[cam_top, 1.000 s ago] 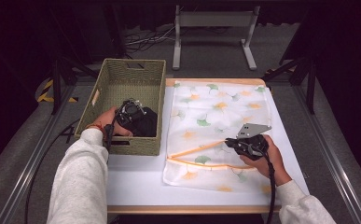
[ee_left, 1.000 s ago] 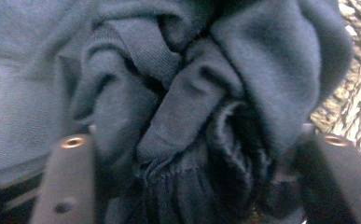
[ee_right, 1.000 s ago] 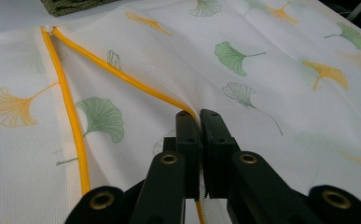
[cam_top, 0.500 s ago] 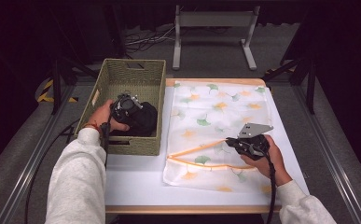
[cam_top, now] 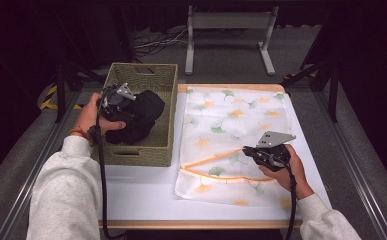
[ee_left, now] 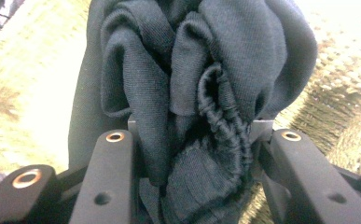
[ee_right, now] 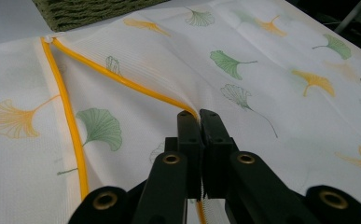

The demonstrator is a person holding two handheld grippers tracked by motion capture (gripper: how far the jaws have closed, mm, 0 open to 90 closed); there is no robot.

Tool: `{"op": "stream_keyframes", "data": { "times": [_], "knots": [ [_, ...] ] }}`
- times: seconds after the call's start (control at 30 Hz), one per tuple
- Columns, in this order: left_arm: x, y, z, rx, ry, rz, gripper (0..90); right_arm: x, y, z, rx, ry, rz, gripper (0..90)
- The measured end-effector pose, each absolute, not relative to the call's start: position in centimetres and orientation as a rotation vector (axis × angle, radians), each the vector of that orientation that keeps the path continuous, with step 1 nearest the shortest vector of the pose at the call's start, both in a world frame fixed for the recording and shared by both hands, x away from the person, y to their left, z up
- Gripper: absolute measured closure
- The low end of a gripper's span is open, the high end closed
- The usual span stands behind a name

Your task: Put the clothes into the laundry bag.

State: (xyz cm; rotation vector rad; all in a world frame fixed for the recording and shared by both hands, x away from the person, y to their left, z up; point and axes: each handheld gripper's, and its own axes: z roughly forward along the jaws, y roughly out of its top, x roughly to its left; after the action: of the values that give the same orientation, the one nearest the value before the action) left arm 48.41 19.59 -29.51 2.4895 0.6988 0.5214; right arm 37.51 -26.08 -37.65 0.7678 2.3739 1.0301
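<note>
A bunched black garment [cam_top: 140,116] hangs just above the woven green basket [cam_top: 146,75] at the table's left. My left gripper [cam_top: 122,104] is shut on it, and its knit folds [ee_left: 201,107] bulge between the two black jaws. A white mesh laundry bag [cam_top: 236,120] with ginkgo leaf prints lies flat on the table's right half. Its orange zipper edge [cam_top: 216,157] stands open as a slit. My right gripper [cam_top: 250,151] is shut on the upper zipper edge [ee_right: 122,77], lifting it a little.
The white table top [cam_top: 141,185] shows bare at the front left. A wooden edge [cam_top: 201,224] runs along the near side. Metal rails and a stand with cables sit on the dark floor beyond the table.
My left gripper has lifted the black garment up out of the basket and drawn it slightly back. The right gripper has kept its hold on the zipper edge.
</note>
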Motion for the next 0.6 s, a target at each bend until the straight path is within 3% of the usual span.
{"op": "stream_keyframes", "data": {
  "times": [0.6],
  "knots": [
    [43.1, 18.8, -22.4, 2.37, 0.553, 0.607, 59.3, 37.4, -26.1, -37.6, 0.772, 2.372, 1.037, 88.3]
  ]
}}
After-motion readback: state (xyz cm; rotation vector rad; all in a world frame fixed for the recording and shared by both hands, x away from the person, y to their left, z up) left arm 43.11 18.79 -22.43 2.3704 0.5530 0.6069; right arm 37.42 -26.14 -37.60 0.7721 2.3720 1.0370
